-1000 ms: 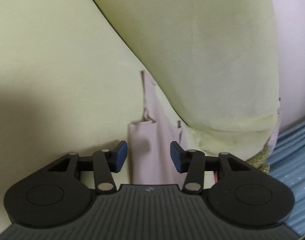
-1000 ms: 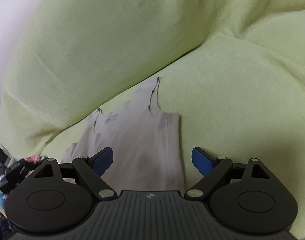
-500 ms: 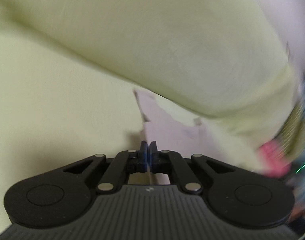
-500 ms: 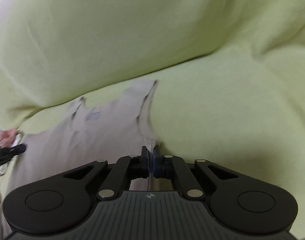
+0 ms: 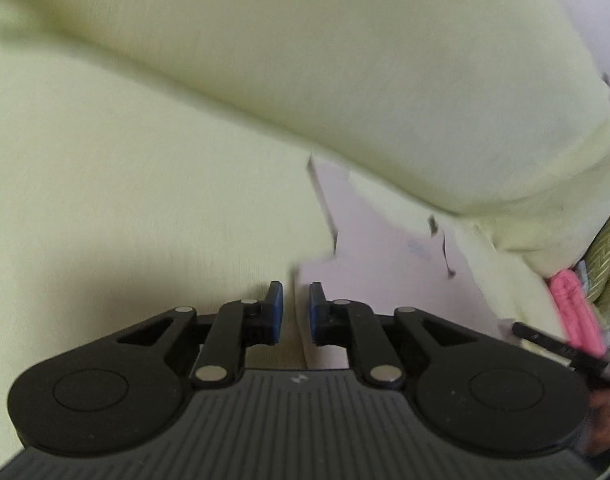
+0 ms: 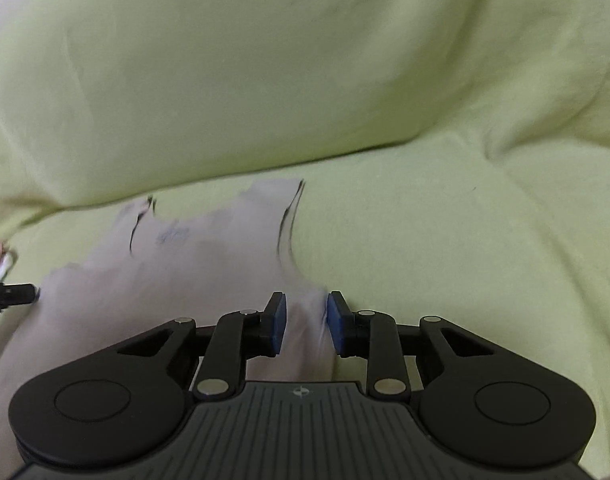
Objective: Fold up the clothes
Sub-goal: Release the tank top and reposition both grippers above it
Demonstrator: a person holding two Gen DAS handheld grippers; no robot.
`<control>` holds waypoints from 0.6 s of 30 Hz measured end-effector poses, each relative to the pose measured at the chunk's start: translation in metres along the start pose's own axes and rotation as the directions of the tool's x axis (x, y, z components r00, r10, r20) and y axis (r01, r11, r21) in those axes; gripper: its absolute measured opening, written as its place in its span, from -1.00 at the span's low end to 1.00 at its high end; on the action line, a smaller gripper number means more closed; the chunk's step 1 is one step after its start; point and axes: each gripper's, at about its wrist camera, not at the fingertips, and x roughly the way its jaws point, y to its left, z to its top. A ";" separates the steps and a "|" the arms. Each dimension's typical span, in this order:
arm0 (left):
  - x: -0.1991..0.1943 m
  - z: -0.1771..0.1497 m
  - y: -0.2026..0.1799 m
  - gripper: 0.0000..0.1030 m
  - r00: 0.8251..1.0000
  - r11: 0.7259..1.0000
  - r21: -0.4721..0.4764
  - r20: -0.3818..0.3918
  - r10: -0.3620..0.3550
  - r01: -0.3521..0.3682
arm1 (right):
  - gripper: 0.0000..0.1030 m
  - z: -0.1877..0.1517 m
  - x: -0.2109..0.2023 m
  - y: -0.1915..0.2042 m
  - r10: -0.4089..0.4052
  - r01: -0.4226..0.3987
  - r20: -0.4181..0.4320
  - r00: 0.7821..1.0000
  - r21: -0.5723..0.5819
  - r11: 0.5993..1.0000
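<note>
Right wrist view: yellow-green sofa cover [image 6: 385, 80] fills frame, one. Pale pink sleeveless top [image 6: 209, 256] lies flat on seat, one, long axis running from grippers away toward backrest, straps at far end. Right gripper [image 6: 304, 322] low over top's right side edge, jaws parted narrowly, cloth edge between pads, not pinched. Left gripper [image 5: 293, 312] same at opposite side edge, jaws slightly apart, edge in gap. Both equally near; two grippers. Pink cloth item [image 5: 577, 312] off seat's left end, one.
</note>
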 end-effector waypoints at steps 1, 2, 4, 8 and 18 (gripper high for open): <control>0.002 -0.001 0.004 -0.73 1.000 0.999 -0.039 0.006 -0.030 0.030 | -0.44 -0.003 0.001 -0.002 -0.004 0.004 -0.004 1.000 0.010 1.000; 0.003 -0.002 0.008 -0.64 0.998 0.995 -0.078 0.013 -0.060 0.061 | -0.44 -0.006 0.002 -0.004 -0.009 0.009 -0.007 1.000 0.020 1.000; 0.010 -0.005 0.017 -0.65 0.993 0.982 -0.148 0.012 -0.113 0.114 | -0.43 -0.009 0.003 -0.008 -0.008 0.008 -0.007 1.000 0.039 0.999; 0.035 0.001 0.020 -1.00 0.992 0.972 -0.201 0.004 -0.125 0.123 | -0.54 -0.009 0.001 -0.011 -0.005 0.005 -0.004 1.000 0.055 0.998; 0.038 -0.030 -0.073 -0.55 0.917 0.817 0.421 0.243 0.317 -0.394 | -0.39 0.004 0.002 -0.003 -0.046 0.046 0.003 0.999 -0.013 0.999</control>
